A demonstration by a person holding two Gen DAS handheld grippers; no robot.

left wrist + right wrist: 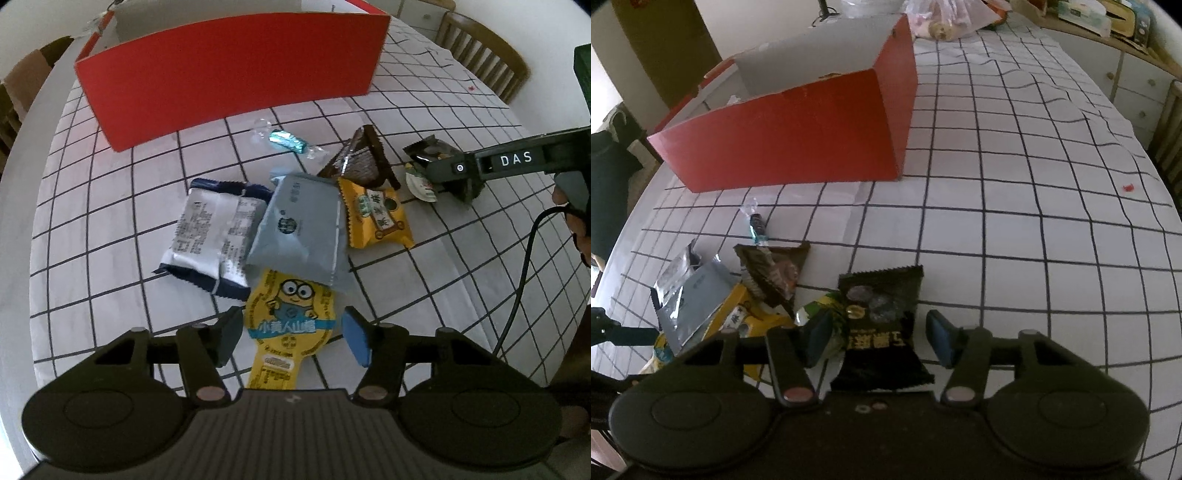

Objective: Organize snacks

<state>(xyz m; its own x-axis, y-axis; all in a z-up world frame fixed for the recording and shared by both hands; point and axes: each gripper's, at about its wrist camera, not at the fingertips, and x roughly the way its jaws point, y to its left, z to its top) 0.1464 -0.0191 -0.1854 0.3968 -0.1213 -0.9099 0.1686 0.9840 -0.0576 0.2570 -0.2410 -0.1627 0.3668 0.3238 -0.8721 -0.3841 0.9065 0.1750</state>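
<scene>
A pile of snack packets lies on the checked tablecloth in front of a red open box (229, 74), which also shows in the right wrist view (798, 133). My left gripper (291, 338) is open, its fingers either side of a yellow Minion packet (291, 314). Beyond it lie a grey packet (303, 229), a silver and navy packet (212, 229), a yellow packet (376, 214), a brown packet (362, 158) and a teal candy (286, 140). My right gripper (877, 338) is open around a black packet (882, 325); a green and white packet (820, 310) lies beside it.
Wooden chairs (484, 48) stand at the table's far side. A plastic bag of items (945, 18) and a cabinet with boxes (1108, 22) sit beyond the box. A small red scrap (1127, 187) lies on the cloth at the right.
</scene>
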